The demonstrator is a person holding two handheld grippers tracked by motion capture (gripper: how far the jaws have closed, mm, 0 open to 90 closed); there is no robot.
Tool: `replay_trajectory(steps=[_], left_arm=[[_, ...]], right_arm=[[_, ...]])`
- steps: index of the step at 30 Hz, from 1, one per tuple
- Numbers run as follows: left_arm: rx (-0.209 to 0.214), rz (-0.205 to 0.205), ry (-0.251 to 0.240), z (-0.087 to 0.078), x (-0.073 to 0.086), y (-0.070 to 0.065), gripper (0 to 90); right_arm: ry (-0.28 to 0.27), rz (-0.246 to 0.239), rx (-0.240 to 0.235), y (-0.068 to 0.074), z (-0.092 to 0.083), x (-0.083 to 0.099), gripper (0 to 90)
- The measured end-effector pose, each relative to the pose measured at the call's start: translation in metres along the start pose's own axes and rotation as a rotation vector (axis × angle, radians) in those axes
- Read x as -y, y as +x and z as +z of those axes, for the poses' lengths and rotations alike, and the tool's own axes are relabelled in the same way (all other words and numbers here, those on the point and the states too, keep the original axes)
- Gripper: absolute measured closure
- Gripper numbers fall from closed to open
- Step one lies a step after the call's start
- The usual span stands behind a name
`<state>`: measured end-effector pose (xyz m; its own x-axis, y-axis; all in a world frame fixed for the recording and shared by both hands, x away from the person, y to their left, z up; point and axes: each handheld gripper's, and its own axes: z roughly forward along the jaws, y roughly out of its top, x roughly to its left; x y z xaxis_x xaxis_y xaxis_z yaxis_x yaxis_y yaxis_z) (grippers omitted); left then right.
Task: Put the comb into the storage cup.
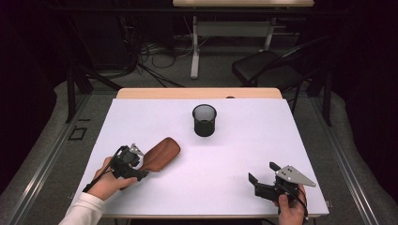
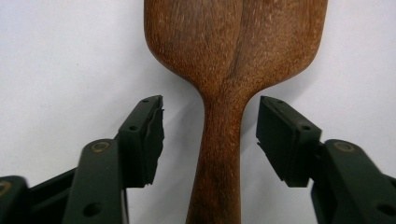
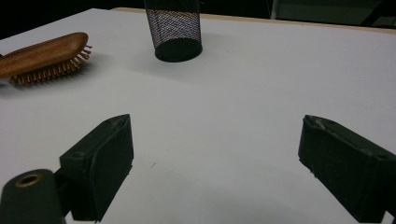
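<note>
While the left gripper [image 2: 210, 135] straddles the hairbrush [image 2: 224, 93] handle, jaws apart, untouching, the right gripper [image 3: 215, 168] gapes wide, empty.

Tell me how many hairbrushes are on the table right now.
1. The wooden hairbrush lies bristles-down at the table's left front, its handle between the open left tongs.

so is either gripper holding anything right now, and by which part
Nothing is held. The left gripper is open astride the hairbrush handle, jaws not touching it. The right gripper is open over bare table.

White table [image 1: 244, 154]: hairbrush [image 1: 162, 153], mesh cup [image 1: 204, 120]
</note>
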<state>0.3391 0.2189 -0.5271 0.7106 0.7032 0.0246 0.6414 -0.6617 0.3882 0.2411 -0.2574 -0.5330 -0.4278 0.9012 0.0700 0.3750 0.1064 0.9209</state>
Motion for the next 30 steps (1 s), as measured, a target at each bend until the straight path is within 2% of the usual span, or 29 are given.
replay_trajectory(steps=[2, 5, 15, 20, 30], left_arm=[[0.007, -0.004, 0.009, 0.001, 0.000, -0.001, 49.2], [0.003, -0.007, 0.025, 0.004, -0.001, -0.003, 51.7], [0.002, 0.011, 0.034, 0.007, -0.006, -0.004, 54.5], [0.029, 0.025, 0.041, 0.007, -0.008, -0.004, 59.9], [0.030, 0.016, 0.065, 0.007, -0.010, -0.003, 66.9]], right_arm=[[0.000, 0.001, -0.001, 0.000, 0.000, 0.000, 10.3], [0.000, 0.003, -0.001, 0.000, 0.000, 0.000, 10.4], [0.002, 0.002, -0.001, 0.000, 0.000, 0.000, 10.5], [0.003, 0.004, -0.003, 0.000, 0.000, 0.000, 10.6], [0.008, -0.002, -0.005, 0.000, 0.000, 0.000, 11.0]])
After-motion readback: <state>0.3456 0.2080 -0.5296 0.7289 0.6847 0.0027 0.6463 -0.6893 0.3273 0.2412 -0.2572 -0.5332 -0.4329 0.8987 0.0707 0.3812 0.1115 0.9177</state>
